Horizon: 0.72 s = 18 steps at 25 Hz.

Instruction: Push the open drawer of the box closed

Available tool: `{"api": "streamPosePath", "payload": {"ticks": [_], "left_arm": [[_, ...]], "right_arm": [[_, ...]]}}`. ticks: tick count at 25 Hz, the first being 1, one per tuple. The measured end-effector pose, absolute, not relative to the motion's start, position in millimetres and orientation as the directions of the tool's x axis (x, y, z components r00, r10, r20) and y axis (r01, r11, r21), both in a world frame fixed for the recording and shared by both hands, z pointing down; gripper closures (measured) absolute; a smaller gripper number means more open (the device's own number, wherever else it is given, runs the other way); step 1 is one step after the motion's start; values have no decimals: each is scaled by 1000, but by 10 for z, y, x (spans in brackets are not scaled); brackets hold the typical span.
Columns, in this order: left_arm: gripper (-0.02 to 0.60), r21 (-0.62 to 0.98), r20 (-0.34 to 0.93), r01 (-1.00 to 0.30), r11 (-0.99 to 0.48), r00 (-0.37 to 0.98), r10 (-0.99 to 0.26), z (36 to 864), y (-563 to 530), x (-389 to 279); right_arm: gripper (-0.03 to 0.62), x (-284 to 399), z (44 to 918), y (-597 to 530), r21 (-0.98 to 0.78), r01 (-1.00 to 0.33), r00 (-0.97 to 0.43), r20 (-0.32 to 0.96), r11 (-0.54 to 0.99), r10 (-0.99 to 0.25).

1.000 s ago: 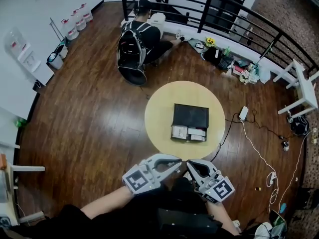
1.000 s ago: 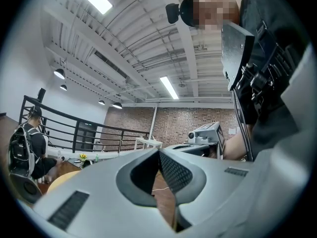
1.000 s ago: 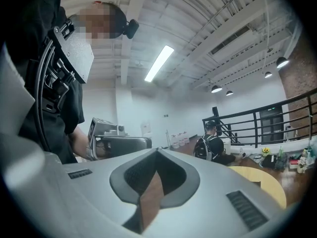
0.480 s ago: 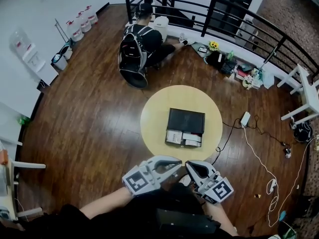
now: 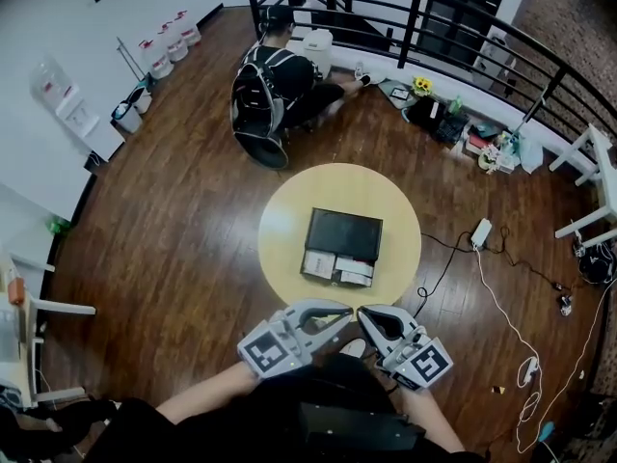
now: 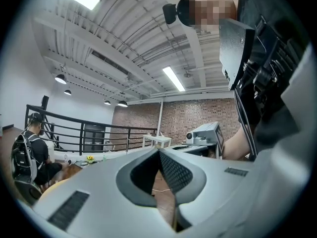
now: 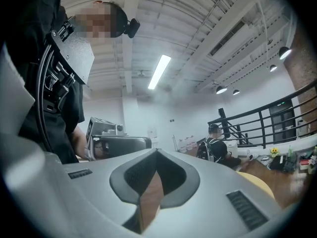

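Black rectangular box (image 5: 345, 234) sat near the middle of the round pale-wood tabletop (image 5: 284, 234). Its drawer (image 5: 336, 267) was pulled out on the side facing you, with white and grey contents showing inside.

Your left gripper (image 5: 345, 309) and right gripper (image 5: 364, 314) were low in the head view, tips close to each other. They were right at the tabletop's near edge and clear of the drawer. Both sets of jaws were together with nothing between them; each gripper view showed the tips meeting.

Versus a second earlier:
- Tabletop and box had slid left and lower in the head view, ending nearer the grippers.
- Grippers kept the same spot in frame.
- Drawer was out just as far.
- Jaws were unchanged.
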<state>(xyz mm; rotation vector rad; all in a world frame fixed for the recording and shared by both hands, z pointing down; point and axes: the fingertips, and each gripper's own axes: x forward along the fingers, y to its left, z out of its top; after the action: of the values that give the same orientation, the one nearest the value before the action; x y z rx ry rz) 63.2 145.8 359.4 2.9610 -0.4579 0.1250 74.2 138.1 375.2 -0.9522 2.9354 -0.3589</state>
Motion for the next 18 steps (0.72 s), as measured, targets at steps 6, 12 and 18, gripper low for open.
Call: {"api": "streamPosePath", "payload": {"ticks": [6, 12, 18], "left_arm": [[554, 141, 103, -367, -920, 929, -355, 3540, 1415, 1364], [554, 143, 122, -417, -898, 908, -402, 3603, 1428, 1728], [554, 162, 147, -434, -886, 899, -413, 3698, 1291, 1697]], "right_arm": [[588, 1490, 3667, 1371, -217, -533, -840, 20, 818, -543], [588, 1826, 3722, 1437, -220, -471, -878, 25, 854, -478], [588, 1777, 3773, 1289, -225, -458, -885, 27, 860, -464]]}}
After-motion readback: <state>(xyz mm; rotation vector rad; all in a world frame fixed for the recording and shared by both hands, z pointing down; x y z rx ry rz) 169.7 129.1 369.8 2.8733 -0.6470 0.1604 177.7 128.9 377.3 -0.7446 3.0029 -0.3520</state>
